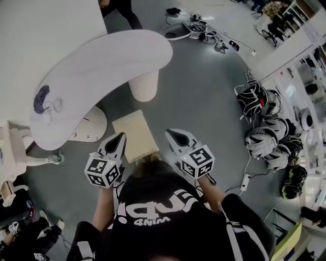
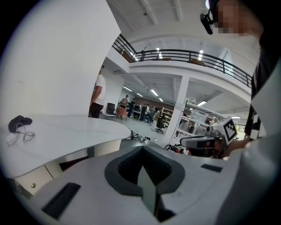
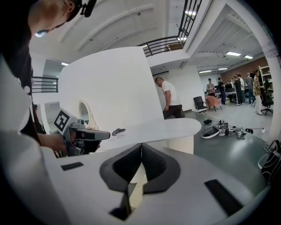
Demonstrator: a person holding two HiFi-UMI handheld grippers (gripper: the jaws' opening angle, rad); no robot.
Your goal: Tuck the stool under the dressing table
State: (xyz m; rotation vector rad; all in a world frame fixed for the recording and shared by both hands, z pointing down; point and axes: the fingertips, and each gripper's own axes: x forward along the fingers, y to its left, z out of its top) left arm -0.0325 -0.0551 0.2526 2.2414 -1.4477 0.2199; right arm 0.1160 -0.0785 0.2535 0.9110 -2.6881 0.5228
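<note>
The white curved dressing table (image 1: 102,66) stands on a round pedestal (image 1: 143,84). The cream square stool (image 1: 133,133) sits on the grey floor just in front of it, partly under the top's edge. My left gripper (image 1: 120,138) hangs over the stool's left side and my right gripper (image 1: 172,135) just off its right side. Both are shut with nothing between the jaws. In the left gripper view, the shut left gripper (image 2: 142,163) points at the tabletop (image 2: 66,132). In the right gripper view, the right gripper (image 3: 141,150) faces the table (image 3: 167,126), with cream stool showing below its jaws.
A dark item with a thin cable (image 1: 42,98) lies on the tabletop. Helmets and bags (image 1: 267,135) and a power strip (image 1: 244,181) crowd the floor at right. White furniture (image 1: 15,150) stands at left. A person (image 1: 119,7) stands beyond the table.
</note>
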